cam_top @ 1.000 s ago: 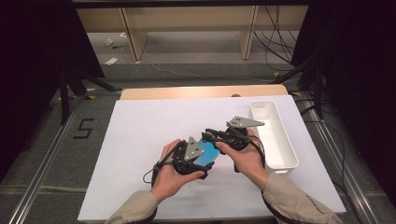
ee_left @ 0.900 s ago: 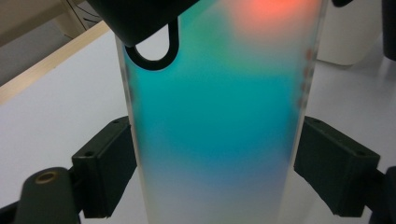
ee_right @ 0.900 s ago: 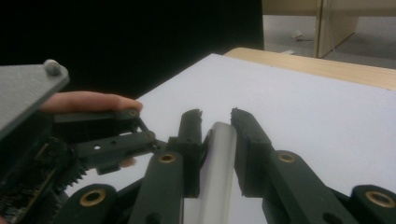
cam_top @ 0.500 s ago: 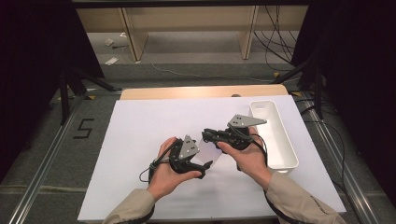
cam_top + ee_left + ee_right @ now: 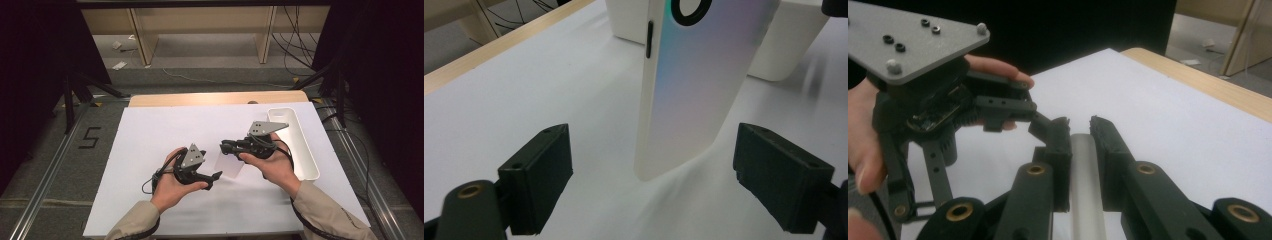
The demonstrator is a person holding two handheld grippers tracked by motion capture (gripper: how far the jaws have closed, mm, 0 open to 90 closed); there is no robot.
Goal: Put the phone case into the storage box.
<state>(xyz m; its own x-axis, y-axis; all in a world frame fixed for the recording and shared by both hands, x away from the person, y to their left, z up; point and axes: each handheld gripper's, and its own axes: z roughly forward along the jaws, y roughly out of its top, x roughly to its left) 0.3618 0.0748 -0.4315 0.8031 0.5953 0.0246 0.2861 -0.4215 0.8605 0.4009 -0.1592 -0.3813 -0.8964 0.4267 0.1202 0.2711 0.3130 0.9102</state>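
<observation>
A pale, iridescent phone case (image 5: 694,85) with a black camera ring and a black side button stands upright, its lower end on the white sheet. My right gripper (image 5: 1079,125) is shut on its upper edge (image 5: 1083,170) and holds it at the table's middle (image 5: 229,165). My left gripper (image 5: 654,150) is open, one jaw on each side of the case's lower end, neither touching it. Its jaws have just been closing a little. In the high view the left gripper (image 5: 215,176) sits left of the case and the right gripper (image 5: 225,147) just above it.
A long white tray (image 5: 295,142) lies at the right of the white sheet (image 5: 165,130), close behind the case in the left gripper view (image 5: 789,40). A wooden table edge (image 5: 215,97) runs along the far side. The left gripper's grey plate (image 5: 908,42) is close by.
The left gripper has pulled back a little toward the near left, away from the right gripper. The case, first seen as a bluish patch between the grippers, now shows pale and upright.
</observation>
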